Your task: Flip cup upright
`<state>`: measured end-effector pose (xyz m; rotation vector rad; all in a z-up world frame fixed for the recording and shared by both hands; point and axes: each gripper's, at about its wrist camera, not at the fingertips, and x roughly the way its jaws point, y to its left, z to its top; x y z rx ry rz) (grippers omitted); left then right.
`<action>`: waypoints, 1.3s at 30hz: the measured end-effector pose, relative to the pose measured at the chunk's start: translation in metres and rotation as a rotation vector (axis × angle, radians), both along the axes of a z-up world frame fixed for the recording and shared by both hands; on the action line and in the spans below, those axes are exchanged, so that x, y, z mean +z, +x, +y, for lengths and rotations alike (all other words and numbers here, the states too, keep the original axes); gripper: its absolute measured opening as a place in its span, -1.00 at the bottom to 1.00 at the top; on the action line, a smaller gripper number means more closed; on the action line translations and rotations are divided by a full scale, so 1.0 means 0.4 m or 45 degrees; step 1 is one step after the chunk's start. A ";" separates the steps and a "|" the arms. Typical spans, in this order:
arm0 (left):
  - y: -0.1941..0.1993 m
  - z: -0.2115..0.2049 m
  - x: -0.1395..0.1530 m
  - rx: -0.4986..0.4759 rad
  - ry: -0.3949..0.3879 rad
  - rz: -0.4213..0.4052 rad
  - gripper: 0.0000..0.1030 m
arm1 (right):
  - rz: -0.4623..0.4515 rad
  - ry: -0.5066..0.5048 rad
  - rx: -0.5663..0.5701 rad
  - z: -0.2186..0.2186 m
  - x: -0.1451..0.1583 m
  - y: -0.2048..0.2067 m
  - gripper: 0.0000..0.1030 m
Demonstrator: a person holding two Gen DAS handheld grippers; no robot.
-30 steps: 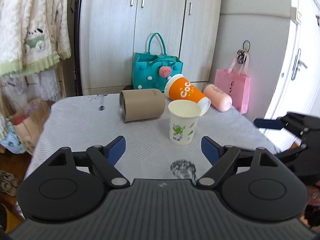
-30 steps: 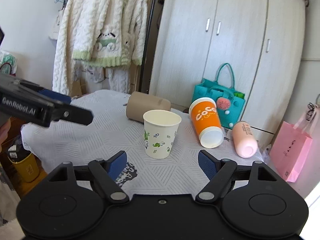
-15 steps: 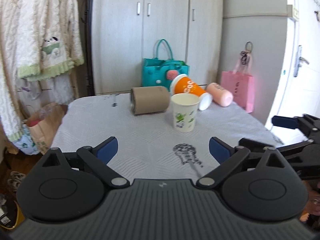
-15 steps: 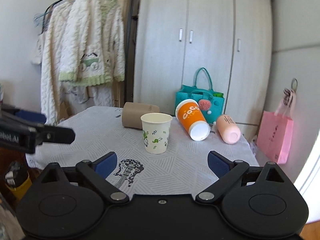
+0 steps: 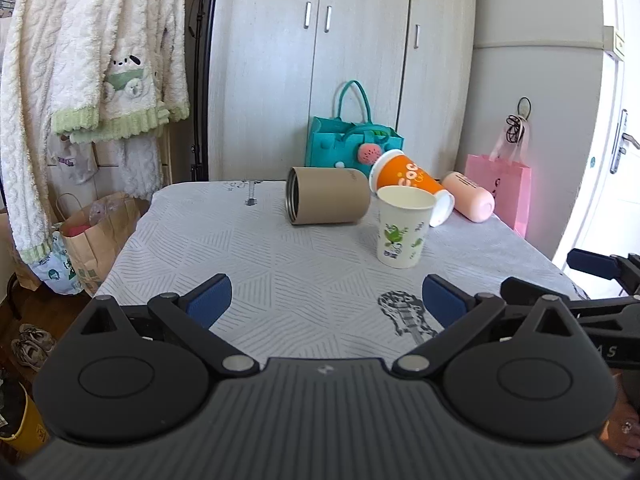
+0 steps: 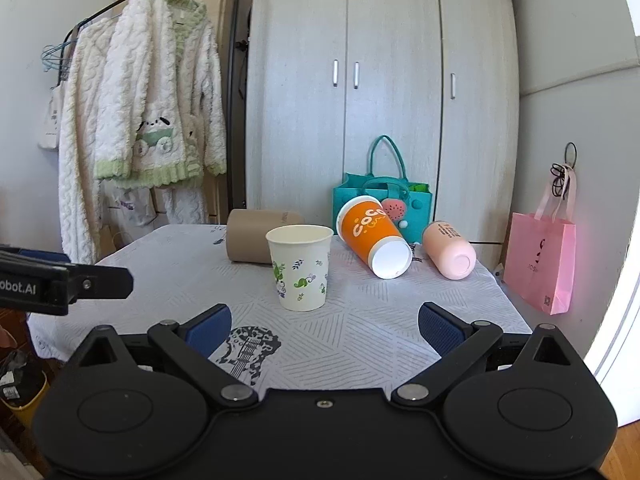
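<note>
A white paper cup with green leaf print (image 5: pixel 403 227) stands upright on the table, mouth up; it also shows in the right wrist view (image 6: pixel 301 267). An orange cup (image 5: pixel 412 184) (image 6: pixel 374 236) lies on its side behind it. A tan cylinder cup (image 5: pixel 327 201) (image 6: pixel 256 236) and a pink cup (image 5: pixel 468 197) (image 6: pixel 449 250) also lie on their sides. My left gripper (image 5: pixel 326 300) is open and empty, well short of the cups. My right gripper (image 6: pixel 324 324) is open and empty, close in front of the white cup.
The table (image 5: pixel 280 256) has a grey patterned cloth with a guitar print (image 6: pixel 248 348). A teal bag (image 6: pixel 380 200) stands behind it, a pink bag (image 6: pixel 540 256) hangs at right. White clothes (image 5: pixel 80 80) hang at left. A paper bag (image 5: pixel 96 232) sits on the floor.
Both grippers have pulled back from the table, so the cups look farther away. The white cup stays upright. Both grippers stay open.
</note>
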<state>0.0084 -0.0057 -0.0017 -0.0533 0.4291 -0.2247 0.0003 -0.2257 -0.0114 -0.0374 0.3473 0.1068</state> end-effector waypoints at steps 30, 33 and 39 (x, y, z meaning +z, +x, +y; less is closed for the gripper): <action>0.034 -0.003 -0.041 0.177 0.025 0.016 1.00 | -0.044 0.009 -0.186 0.009 -0.017 0.005 0.97; 0.029 -0.002 -0.041 0.161 0.006 0.009 1.00 | -0.033 0.001 -0.172 0.014 -0.018 0.003 0.97; 0.024 -0.005 -0.036 0.166 0.006 0.011 1.00 | -0.031 -0.002 -0.168 0.018 -0.020 -0.002 0.97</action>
